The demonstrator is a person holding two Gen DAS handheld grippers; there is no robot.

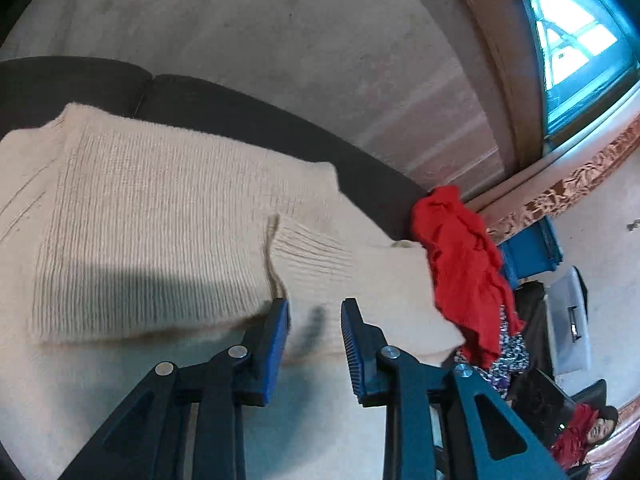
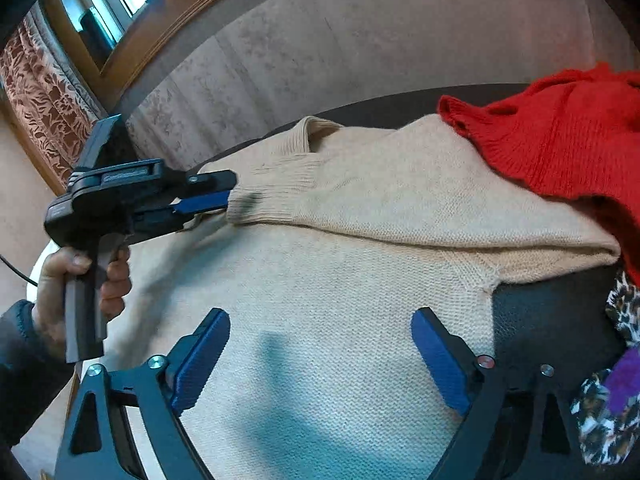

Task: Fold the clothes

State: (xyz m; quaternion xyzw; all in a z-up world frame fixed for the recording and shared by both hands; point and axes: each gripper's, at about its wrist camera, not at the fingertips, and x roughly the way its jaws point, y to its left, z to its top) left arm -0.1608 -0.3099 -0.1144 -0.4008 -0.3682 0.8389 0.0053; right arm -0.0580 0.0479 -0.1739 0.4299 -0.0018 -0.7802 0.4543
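A cream knit sweater lies spread on a dark sofa seat; it also fills the right wrist view. One sleeve is folded across the body, its ribbed cuff just ahead of my left gripper, which is open with the jaws a little apart, just off the cuff. In the right wrist view the left gripper sits at the cuff. My right gripper is open wide above the sweater's body, holding nothing.
A red knit garment lies on the sweater's far sleeve end, also in the right wrist view. Patterned clothes lie at the right. A blue crate and a grey box stand on the floor. A wall rises behind the sofa.
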